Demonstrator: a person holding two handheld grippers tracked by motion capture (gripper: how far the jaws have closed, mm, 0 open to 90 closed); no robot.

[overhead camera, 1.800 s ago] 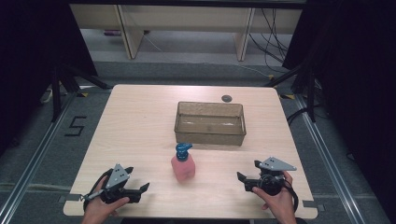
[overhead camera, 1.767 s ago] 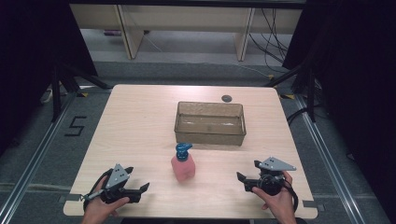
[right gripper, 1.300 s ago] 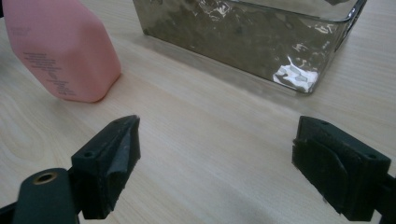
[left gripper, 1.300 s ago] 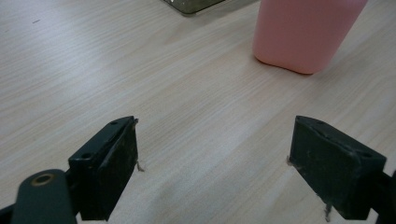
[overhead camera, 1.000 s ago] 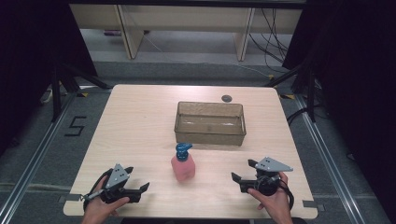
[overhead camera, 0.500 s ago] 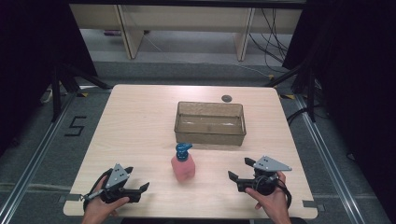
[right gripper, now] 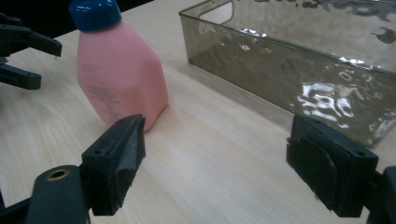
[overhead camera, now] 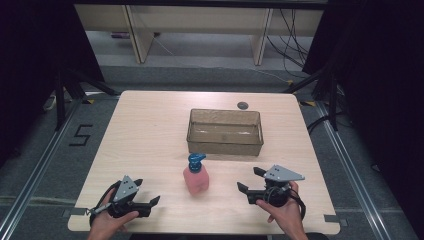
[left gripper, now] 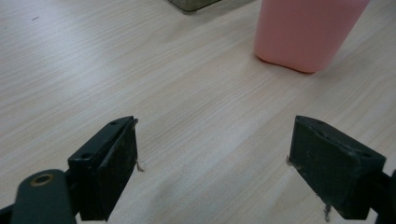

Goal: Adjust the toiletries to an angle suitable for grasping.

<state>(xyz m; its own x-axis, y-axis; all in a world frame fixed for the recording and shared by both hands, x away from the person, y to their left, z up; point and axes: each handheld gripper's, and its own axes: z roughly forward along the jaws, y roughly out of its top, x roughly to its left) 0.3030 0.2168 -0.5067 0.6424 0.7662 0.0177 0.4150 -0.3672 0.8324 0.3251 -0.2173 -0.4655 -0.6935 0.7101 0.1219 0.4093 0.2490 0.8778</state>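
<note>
Pink bottle [overhead camera: 196, 178] not yet grasped, tray [overhead camera: 225, 131] empty.
High view: bottle stood near the table's [overhead camera: 150, 125] front edge, between both grippers. Left gripper [left gripper: 212, 172] view: jaws spread, nothing held. Right gripper [right gripper: 215, 177] view: jaws, just narrowed, gaping, bottle untouched; lifting remains.
</note>
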